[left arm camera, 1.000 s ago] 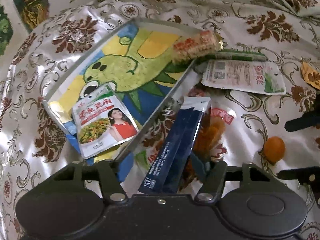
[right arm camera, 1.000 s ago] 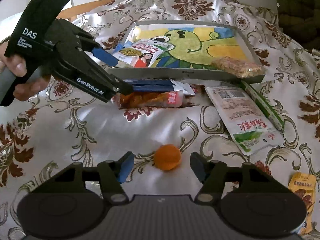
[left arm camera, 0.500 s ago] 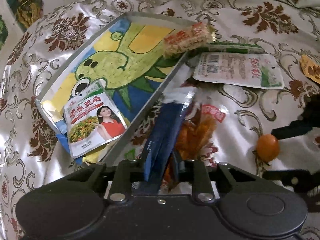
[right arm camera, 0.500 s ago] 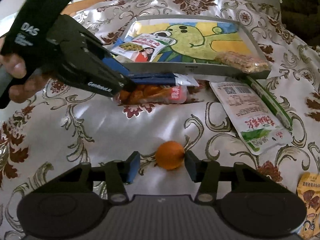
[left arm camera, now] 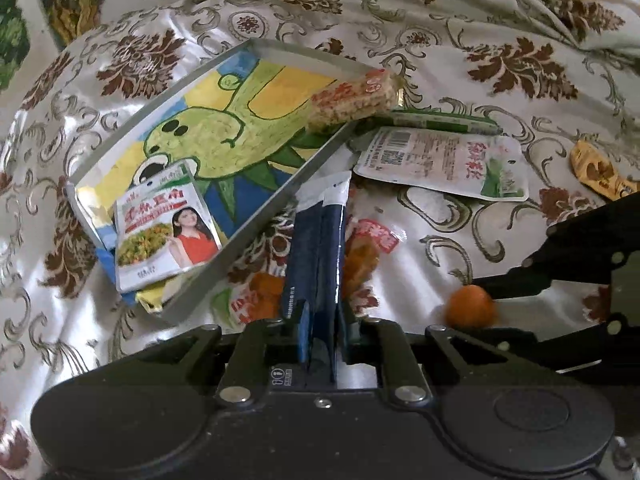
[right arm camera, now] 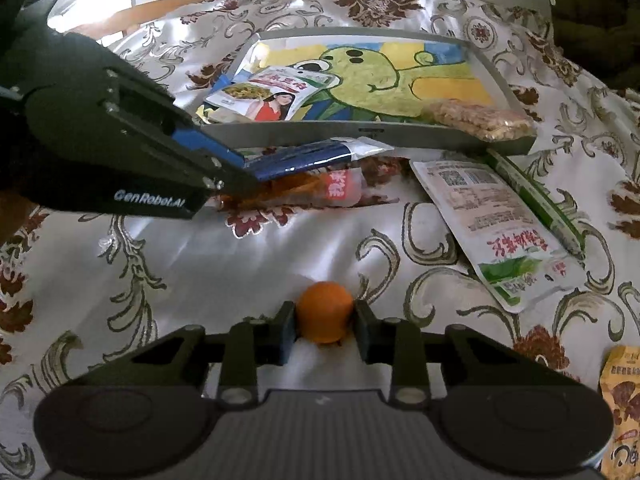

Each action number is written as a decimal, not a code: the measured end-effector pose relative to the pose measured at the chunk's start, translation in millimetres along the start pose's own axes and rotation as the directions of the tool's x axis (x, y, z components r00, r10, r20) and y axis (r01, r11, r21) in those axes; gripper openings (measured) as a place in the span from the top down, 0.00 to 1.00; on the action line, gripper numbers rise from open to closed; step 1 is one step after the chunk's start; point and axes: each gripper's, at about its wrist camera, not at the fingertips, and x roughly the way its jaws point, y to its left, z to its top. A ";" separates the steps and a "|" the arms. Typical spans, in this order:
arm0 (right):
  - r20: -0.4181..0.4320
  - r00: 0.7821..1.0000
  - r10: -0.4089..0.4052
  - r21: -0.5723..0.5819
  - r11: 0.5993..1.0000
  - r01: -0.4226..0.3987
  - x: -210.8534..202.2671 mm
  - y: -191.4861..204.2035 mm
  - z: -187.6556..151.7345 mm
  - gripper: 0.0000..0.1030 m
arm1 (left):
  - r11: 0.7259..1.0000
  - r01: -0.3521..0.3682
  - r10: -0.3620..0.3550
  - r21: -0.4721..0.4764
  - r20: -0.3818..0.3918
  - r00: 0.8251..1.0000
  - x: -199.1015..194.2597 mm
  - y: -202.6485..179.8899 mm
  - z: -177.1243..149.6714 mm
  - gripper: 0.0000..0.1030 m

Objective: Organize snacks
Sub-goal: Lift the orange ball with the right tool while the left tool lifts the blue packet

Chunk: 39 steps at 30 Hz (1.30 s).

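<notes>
Pinching a long navy-blue foil sachet pair (left arm camera: 316, 256) near its printed end, left gripper (left arm camera: 318, 322) closed tight, long axis running straight ahead from the fingertips toward the near wall of the grey shallow rectangular tray with a green cartoon plant painted on its floor (left arm camera: 256, 216). Lying up and left of those fingers, so the likely carry goes forward and leftward over that wall. Resting under the sachets, a clear packet of orange-brown pieces with a red label (left arm camera: 360, 256), flat on the patterned satin cloth (left arm camera: 500, 60). Already inside the tray, left of the fingers: a white pouch picturing a woman in red beside a green dish (left arm camera: 164, 228), red Chinese characters across the top, not readable with confidence. Sitting on the tray's far corner, a clear-wrapped puffed-grain bar (left arm camera: 352, 100). Ahead and right of the fingers, a white flat pouch with a barcode, a QR square and green leaf art (left arm camera: 440, 160), red Chinese lettering too small to read.

Squeezing a small round orange fruit (right arm camera: 325, 312) between both fingertips, right gripper (right arm camera: 325, 320) closed on it, cloth directly beneath. Well ahead of these fingers, the tray; left tool nearer it, its side reading "GenRobot.AI". Far right, a yellow-orange crinkled wrapper (right arm camera: 624, 400).
</notes>
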 end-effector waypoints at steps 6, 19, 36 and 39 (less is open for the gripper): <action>0.020 1.000 0.023 0.008 1.000 -0.023 -2.4 0.8 3.3 0.68 | 0.999 -0.010 0.010 -0.049 0.009 1.000 -2.1 -0.3 -5.1 0.93; 0.042 0.999 0.028 0.058 0.998 -0.031 -8.4 -8.8 7.9 0.68 | 0.994 -0.045 0.041 -0.096 -0.039 0.998 11.3 8.7 -1.9 0.83; 0.081 0.996 0.034 0.088 0.995 -0.042 -19.1 -12.5 12.2 0.68 | 0.987 -0.085 0.091 -0.137 0.040 0.995 -13.9 1.9 -24.9 0.95; 0.086 0.996 0.040 0.089 0.995 -0.047 -20.0 -12.3 12.8 0.68 | 0.991 -0.095 0.106 -0.098 0.121 0.987 -26.2 3.2 -21.5 0.68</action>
